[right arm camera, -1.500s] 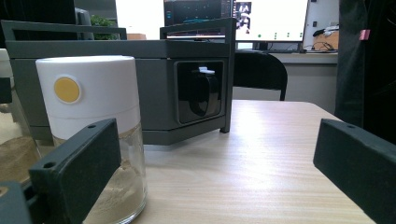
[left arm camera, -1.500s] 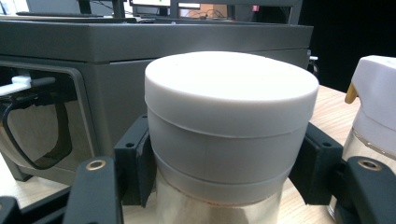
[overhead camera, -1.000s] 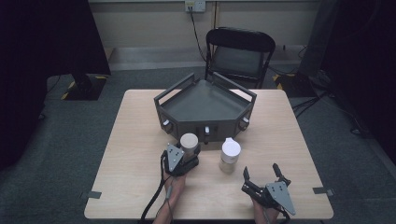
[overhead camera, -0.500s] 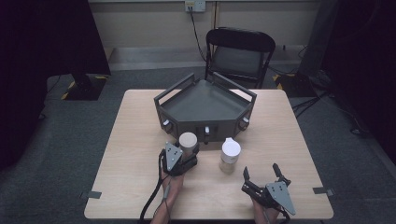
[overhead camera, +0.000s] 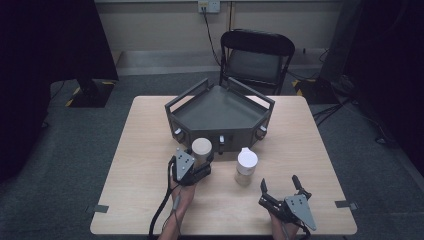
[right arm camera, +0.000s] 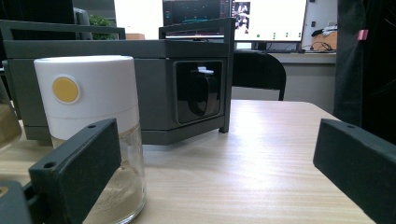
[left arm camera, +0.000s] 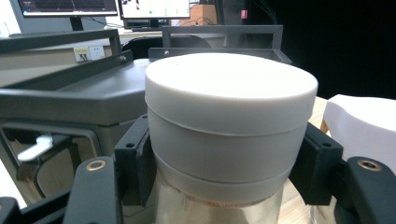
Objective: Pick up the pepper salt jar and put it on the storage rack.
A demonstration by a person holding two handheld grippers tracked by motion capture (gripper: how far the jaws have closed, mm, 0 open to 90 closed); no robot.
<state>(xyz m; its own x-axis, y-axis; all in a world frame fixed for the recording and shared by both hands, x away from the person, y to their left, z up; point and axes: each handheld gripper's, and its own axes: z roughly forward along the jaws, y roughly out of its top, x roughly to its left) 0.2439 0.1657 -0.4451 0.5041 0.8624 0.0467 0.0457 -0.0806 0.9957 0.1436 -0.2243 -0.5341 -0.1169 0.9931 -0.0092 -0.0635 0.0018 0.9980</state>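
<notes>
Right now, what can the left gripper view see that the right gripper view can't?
The left gripper view shows a white-lidded jar up close, with the left gripper closed on both sides of its lid. The right gripper view instead shows a glass jar with a yellow dot on its white cap, tan powder inside, and the right gripper open. Both show the grey tray and the wooden table.

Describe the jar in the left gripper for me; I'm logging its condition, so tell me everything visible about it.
The jar stands upright on the table, just in front of the dark tray. It has a clear glass body and a wide, flat, off-white round lid in stacked bands. The left gripper has its black pads pressed on both sides just under the lid. A second white-lidded jar stands apart, to its right.
</notes>
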